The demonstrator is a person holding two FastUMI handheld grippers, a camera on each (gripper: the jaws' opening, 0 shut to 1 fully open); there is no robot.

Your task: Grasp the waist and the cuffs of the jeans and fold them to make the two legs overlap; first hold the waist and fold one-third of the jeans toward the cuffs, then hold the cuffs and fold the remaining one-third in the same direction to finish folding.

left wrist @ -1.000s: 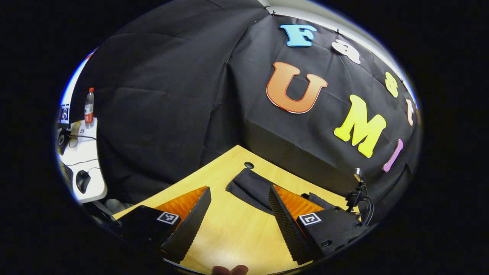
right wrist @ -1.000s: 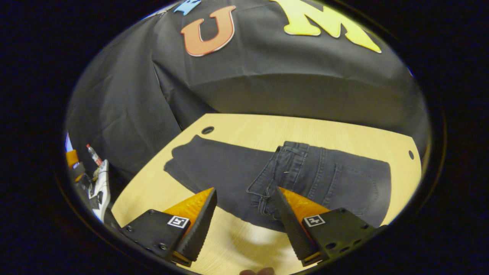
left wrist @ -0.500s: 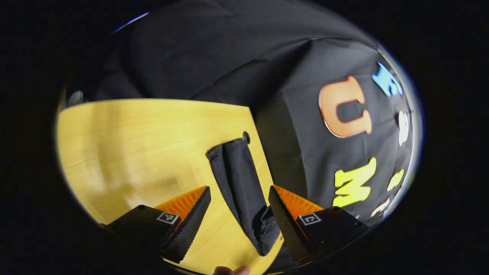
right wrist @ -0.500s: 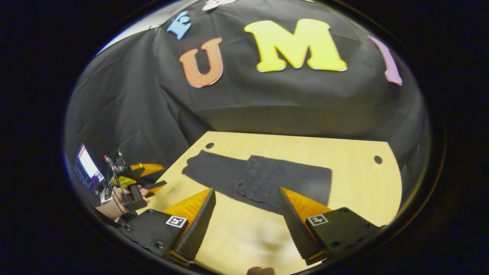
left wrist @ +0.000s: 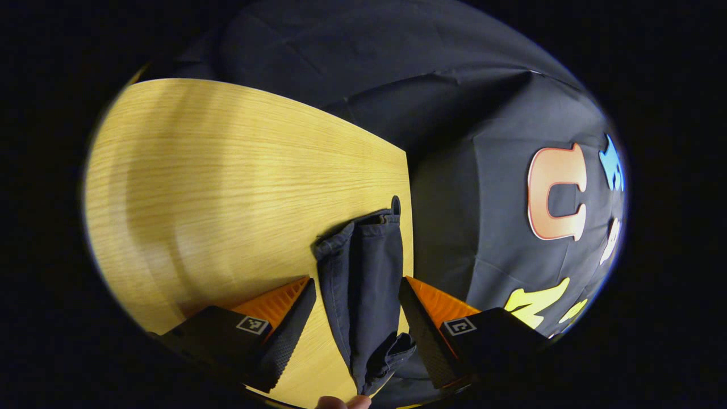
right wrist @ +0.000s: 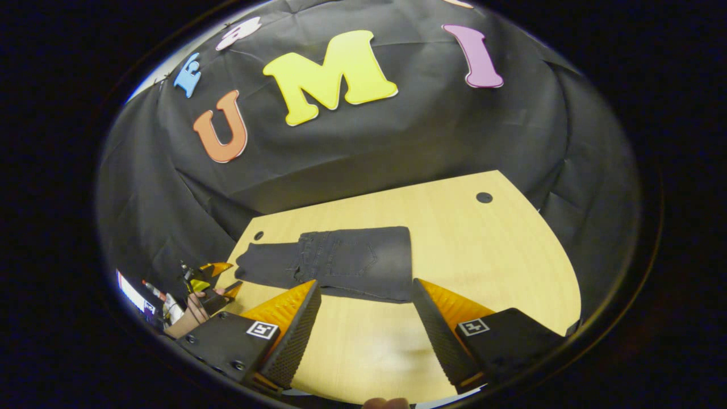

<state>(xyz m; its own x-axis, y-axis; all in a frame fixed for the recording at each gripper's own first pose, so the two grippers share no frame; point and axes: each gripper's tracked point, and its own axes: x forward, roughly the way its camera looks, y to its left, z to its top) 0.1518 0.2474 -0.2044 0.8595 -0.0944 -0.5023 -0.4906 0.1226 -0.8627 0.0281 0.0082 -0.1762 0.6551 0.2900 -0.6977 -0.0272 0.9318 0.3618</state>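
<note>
Jeans (right wrist: 341, 264), soft, limp denim with waist third folded over, lie far-left on the worktop (right wrist: 483, 250); both tongs (left wrist: 356, 326) (right wrist: 366, 326) gape empty, so pinch the doubled cuffs (left wrist: 363, 227).

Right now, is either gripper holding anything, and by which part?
Nothing is held. The left gripper is open, straddling the dark denim jeans at the cuffs; the right gripper is open above the wooden table.
</note>
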